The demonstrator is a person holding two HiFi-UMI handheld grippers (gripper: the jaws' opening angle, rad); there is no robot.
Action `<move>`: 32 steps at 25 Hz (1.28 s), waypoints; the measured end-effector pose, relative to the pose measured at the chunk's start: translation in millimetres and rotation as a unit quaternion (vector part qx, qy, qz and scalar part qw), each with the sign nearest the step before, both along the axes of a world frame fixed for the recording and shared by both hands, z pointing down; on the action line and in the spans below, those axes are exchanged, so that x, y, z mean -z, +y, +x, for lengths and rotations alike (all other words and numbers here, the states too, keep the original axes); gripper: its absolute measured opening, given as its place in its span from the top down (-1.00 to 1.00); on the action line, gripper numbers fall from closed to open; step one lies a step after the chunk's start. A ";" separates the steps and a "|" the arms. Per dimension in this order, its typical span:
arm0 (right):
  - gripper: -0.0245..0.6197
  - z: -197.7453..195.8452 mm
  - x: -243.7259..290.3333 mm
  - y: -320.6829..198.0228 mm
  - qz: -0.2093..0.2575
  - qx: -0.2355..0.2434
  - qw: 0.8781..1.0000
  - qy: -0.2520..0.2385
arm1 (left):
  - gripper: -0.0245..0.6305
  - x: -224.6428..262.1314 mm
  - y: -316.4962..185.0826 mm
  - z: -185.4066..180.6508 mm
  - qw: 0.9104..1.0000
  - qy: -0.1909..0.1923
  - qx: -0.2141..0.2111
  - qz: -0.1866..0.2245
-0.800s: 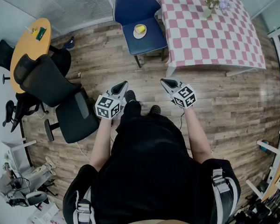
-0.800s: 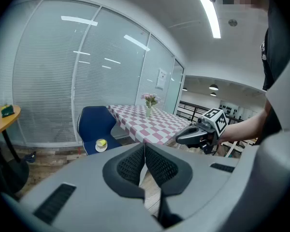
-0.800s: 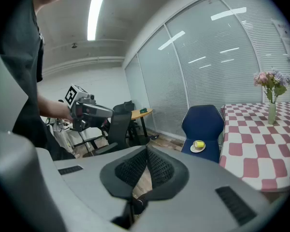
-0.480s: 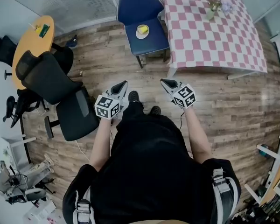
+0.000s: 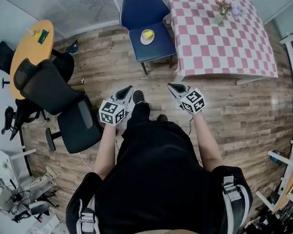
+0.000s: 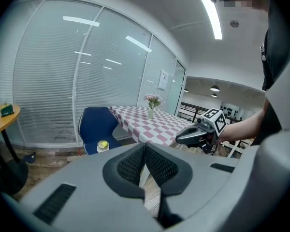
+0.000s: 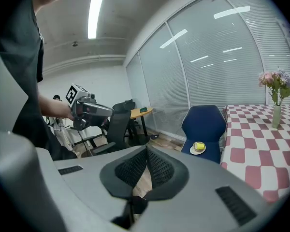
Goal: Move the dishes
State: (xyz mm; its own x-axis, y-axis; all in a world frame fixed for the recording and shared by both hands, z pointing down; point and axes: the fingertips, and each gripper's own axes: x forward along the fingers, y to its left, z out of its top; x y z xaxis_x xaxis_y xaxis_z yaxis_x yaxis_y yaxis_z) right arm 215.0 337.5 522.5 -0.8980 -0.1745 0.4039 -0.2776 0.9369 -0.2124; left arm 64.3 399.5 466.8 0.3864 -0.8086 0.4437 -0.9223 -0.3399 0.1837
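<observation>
A small white plate (image 5: 147, 35) with a yellow item on it rests on the seat of a blue chair (image 5: 145, 22). The plate also shows in the left gripper view (image 6: 102, 146) and the right gripper view (image 7: 198, 148). My left gripper (image 5: 127, 90) and right gripper (image 5: 173, 86) hang side by side in front of the person's body, well short of the chair. Both point towards the chair and table, tilted somewhat down. Each has its jaws pressed together with nothing between them, as the left gripper (image 6: 145, 149) and the right gripper (image 7: 147, 154) show in their own views.
A table with a pink-and-white checked cloth (image 5: 219, 30) stands right of the chair, with a vase of flowers (image 5: 220, 9) on it. A black office chair (image 5: 58, 96) is at the left beside a round wooden table (image 5: 35, 43). Wood floor lies between.
The view shifts slightly as the head moves; the chair and table sit a little differently in frame. Both grippers hold their place and stay shut.
</observation>
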 end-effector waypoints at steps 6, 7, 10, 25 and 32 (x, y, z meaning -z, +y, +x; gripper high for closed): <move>0.89 -36.6 -17.2 -31.9 -0.013 -0.014 1.000 0.010 | 0.85 -15.8 -37.8 -39.5 1.000 0.011 -0.010 -0.007; 0.89 -46.4 -19.0 -38.5 -0.014 -0.015 1.000 0.014 | 0.85 -18.1 -45.7 -49.7 1.000 0.011 -0.010 -0.009; 0.89 -81.2 -5.9 -60.6 -0.005 -0.014 1.000 0.025 | 0.85 -12.7 -72.3 -85.5 1.000 0.010 -0.006 -0.016; 0.89 -155.9 -13.5 -129.7 -0.011 -0.042 0.998 0.038 | 0.85 -32.1 -166.8 -165.4 0.998 0.025 -0.037 -0.033; 0.89 -160.7 -12.3 -154.5 -0.013 -0.079 0.996 0.050 | 0.85 -24.9 -204.8 -168.7 0.996 0.028 -0.083 -0.029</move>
State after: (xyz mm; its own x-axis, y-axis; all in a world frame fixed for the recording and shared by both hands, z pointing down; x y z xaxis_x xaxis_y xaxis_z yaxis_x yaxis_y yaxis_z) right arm 54.3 183.0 534.9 -0.8151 -0.2990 0.4962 -0.4421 0.8746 -0.1991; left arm -104.4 194.8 491.7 0.5376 -0.7053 0.4621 -0.8423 -0.4735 0.2573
